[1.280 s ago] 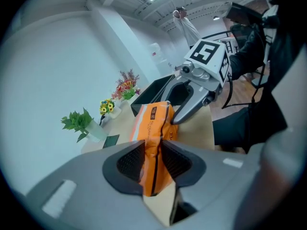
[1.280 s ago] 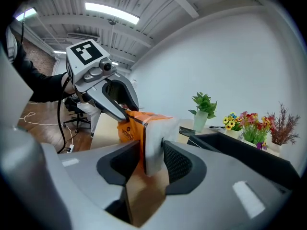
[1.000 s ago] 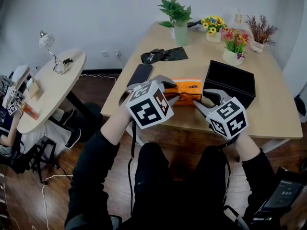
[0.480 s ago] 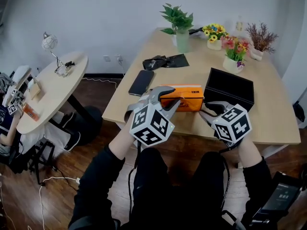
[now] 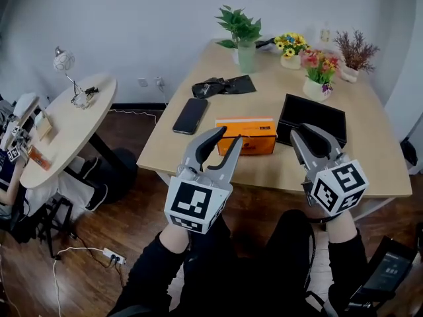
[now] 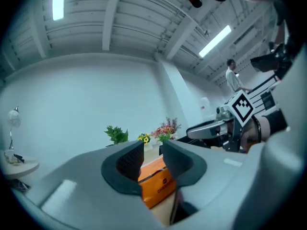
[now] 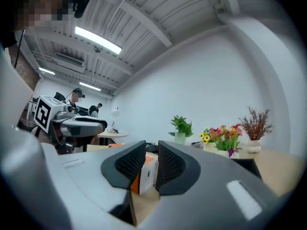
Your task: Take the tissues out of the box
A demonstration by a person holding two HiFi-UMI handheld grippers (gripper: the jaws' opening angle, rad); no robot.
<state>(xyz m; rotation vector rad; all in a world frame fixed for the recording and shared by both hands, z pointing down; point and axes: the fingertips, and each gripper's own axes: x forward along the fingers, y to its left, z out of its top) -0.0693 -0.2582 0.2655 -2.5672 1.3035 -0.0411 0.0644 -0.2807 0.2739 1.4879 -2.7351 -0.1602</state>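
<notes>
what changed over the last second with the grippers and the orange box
The left gripper and right gripper drew back from the orange tissue box toward the person; the left also rolled. The right gripper's jaws have just been closing, with nothing between them. Box, phone and black tray stayed put.

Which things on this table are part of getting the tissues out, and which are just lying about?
For the job: orange tissue box.

Just lying about: phone, black tray, black pouch, green plant, potted flowers.
</notes>
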